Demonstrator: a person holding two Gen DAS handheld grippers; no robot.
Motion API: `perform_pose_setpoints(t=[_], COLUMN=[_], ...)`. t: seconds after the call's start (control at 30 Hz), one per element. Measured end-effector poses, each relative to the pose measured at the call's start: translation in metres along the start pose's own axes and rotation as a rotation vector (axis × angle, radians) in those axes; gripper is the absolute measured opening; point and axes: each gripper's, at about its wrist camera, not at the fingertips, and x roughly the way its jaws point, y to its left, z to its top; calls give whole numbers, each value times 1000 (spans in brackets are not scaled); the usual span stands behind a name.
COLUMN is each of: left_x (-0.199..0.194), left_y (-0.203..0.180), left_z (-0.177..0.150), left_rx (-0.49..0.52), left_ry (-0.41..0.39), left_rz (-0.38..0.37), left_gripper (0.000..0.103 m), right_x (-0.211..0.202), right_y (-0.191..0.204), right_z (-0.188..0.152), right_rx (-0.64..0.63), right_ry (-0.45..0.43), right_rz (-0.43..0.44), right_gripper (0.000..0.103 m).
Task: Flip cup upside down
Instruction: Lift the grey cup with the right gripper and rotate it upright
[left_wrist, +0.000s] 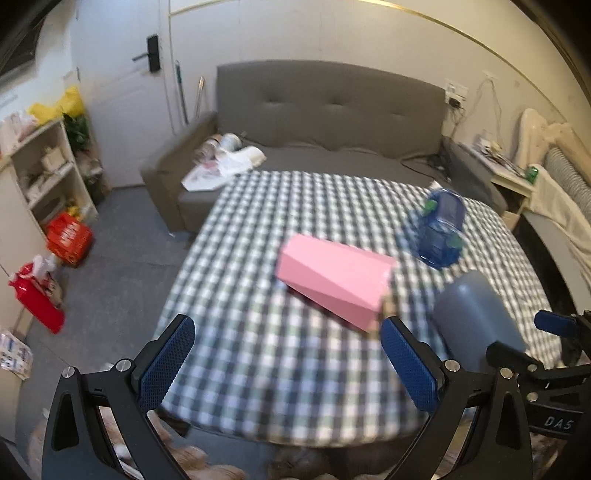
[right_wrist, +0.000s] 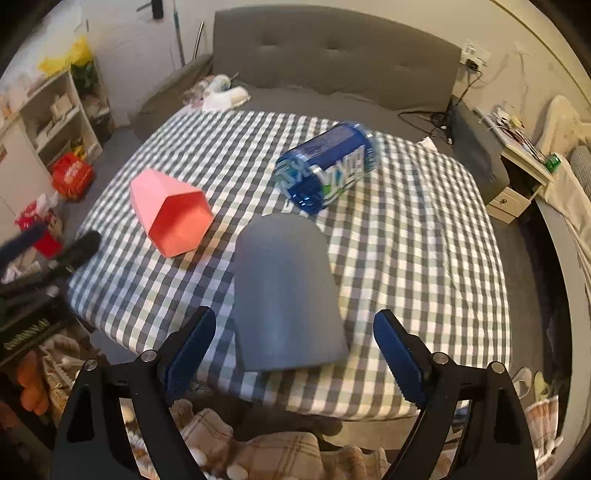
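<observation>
A grey cup stands mouth-down on the checked tablecloth, closed base up. It also shows in the left wrist view. My right gripper is open, its fingers either side of the cup's lower rim and apart from it. My left gripper is open and empty over the table's near edge, left of the cup. A pink faceted cup lies on its side mid-table, its mouth toward the right wrist view.
A blue bottle lies on its side behind the grey cup. A grey sofa stands beyond the table. Shelves and red bags are at the left. A bedside table is at the right.
</observation>
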Motion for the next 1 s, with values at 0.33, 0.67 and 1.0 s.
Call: perform_pose_setpoints(t=[0.33,0.67,1.0], left_x=[-11,14,53], left_y=[-71,-149,-165], left_z=[11,24,26], left_rx=[62,141,69], left_ry=[40,178,331], left_rz=[-12,7,-12], left_gripper=[103,103,102], right_x=[-35,-36,-27], right_y=[-66,-133,-156], right_z=[-5,-13,-18], right_rx=[60,147,196], right_ry=[-130,-177,-169], right_rz=[-67,-68,-39], right_gripper=[88,88,88])
